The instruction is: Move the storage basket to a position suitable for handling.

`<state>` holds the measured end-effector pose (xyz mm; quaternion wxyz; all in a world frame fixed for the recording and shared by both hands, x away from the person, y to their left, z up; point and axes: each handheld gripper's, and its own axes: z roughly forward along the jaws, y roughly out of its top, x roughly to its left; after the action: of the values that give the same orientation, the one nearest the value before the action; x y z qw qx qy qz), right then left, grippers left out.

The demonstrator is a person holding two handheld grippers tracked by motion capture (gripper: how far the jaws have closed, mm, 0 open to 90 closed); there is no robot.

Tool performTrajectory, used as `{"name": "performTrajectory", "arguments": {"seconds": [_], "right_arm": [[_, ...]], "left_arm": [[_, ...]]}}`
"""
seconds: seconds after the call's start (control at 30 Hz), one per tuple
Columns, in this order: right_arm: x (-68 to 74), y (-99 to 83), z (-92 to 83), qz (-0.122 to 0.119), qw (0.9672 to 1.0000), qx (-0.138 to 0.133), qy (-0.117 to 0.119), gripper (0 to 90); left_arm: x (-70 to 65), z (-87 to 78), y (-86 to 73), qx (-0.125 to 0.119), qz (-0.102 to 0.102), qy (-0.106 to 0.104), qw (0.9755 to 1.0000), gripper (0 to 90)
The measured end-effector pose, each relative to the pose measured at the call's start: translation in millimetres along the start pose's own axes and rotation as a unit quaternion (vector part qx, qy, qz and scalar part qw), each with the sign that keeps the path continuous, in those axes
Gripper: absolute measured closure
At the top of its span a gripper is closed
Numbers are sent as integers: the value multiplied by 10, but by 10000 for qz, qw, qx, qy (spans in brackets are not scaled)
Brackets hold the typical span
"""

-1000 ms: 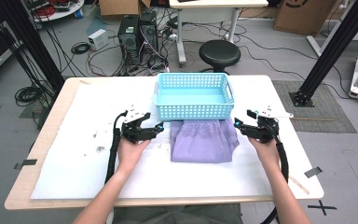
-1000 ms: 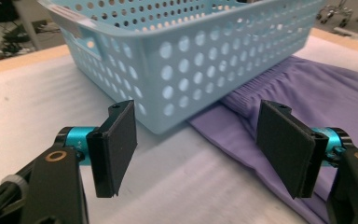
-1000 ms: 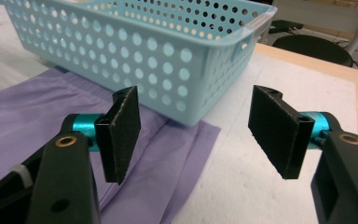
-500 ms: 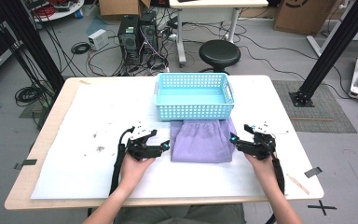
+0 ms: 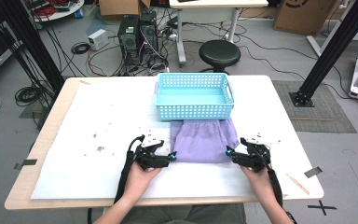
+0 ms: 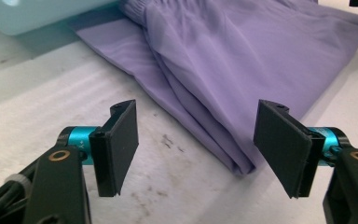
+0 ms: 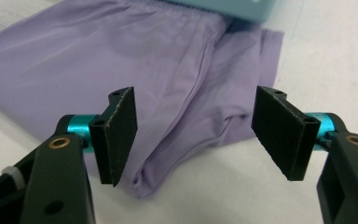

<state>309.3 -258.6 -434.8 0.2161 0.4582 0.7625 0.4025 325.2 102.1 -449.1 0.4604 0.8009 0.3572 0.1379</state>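
High view: the purple garment [image 5: 204,141] lay on the table [image 5: 98,116] just in front of the blue basket [image 5: 194,95]; the left gripper [image 5: 168,157] and right gripper [image 5: 230,154] flanked its near corners, apparently approaching to grasp.

Left gripper view: jaws wide, empty; the garment's corner lay just ahead.

Right gripper view: jaws likewise wide, empty. Bare table lay on either side of the garment.

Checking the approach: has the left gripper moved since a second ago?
Yes. The left gripper has come toward the person, away from the blue basket.
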Motion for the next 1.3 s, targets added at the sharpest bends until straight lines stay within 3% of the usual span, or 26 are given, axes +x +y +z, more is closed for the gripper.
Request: {"name": "performTrajectory", "arguments": {"seconds": [0.17,0.27,0.43,0.53,0.87,1.0,1.07,1.2,1.3], "right_arm": [[65,-32,16,-43,9999,149,5,316],[135,-47,90,-155,9985,493,-200,316],[138,-43,161,-65,9962,846,-186,319],[113,-31,185,68,9953,967,-80,350],[132,-31,182,-15,9959,898,140,609],[127,-35,180,38,9956,879,313,731],[128,-36,181,60,9953,882,399,785],[139,-39,178,70,9952,863,456,842],[142,-41,171,94,9952,852,467,854]], "left_arm": [[-20,13,-3,181,-146,-53,9997,333],[-43,35,-2,282,-263,-88,9992,344],[-101,73,6,523,-194,-21,9984,354],[-120,87,15,525,-242,70,9983,367],[-195,147,43,507,-103,57,9986,515],[-180,155,51,503,-140,-83,9986,612],[-180,167,55,505,-150,-248,9983,712],[-193,171,58,500,-90,-323,9982,806],[-196,162,55,479,-94,-394,9980,828]]}}
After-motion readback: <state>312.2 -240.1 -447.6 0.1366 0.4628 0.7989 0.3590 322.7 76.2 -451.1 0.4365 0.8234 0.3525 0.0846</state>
